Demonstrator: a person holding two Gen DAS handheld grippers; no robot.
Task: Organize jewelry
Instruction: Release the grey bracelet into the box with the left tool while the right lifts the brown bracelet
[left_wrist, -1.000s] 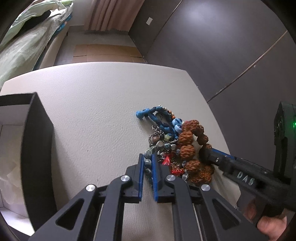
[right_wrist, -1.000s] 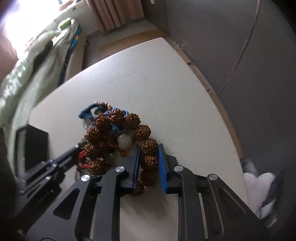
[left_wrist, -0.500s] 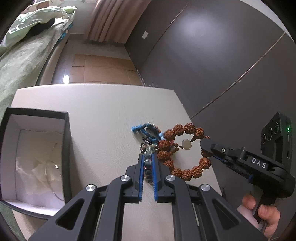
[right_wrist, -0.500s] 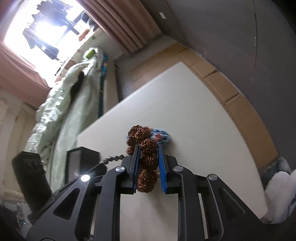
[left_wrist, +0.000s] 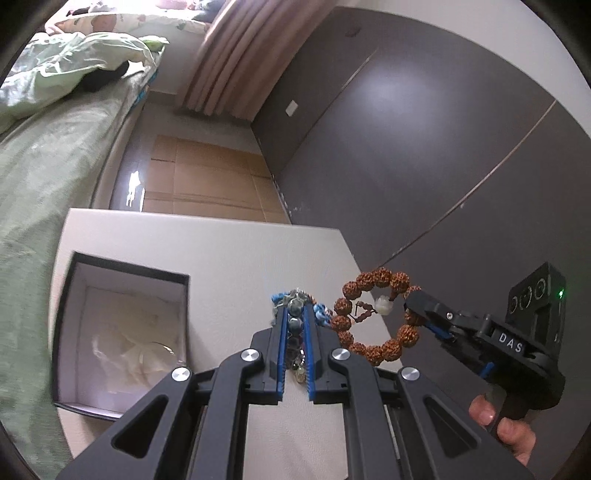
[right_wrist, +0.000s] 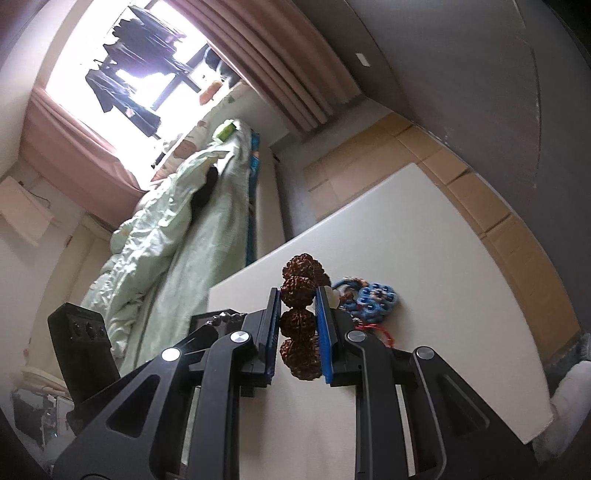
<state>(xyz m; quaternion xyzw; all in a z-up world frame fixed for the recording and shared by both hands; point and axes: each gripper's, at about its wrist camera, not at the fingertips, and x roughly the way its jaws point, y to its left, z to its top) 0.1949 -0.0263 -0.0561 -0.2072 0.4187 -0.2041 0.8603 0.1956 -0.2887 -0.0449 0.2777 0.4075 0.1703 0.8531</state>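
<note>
My right gripper (right_wrist: 297, 295) is shut on a brown seed-bead bracelet (right_wrist: 300, 321) and holds it up above the white table; in the left wrist view the bracelet (left_wrist: 373, 314) hangs as a ring with a white bead from that gripper (left_wrist: 412, 304). My left gripper (left_wrist: 295, 314) is shut on a grey-bead string (left_wrist: 295, 325), lifted above the table. A blue knotted cord piece (right_wrist: 375, 299) and a red cord lie on the table below. An open black box (left_wrist: 122, 343) with white lining stands to the left.
The white table (left_wrist: 229, 251) ends at a right edge near the dark wall (left_wrist: 424, 147). A bed with green bedding (right_wrist: 177, 206) runs along the table's left side. Brown floor lies beyond the table's far edge.
Both grippers rose from the jewelry pile. The brown bracelet came free of the tangle and hangs in the air. The grey-bead string lifted with the left gripper.
</note>
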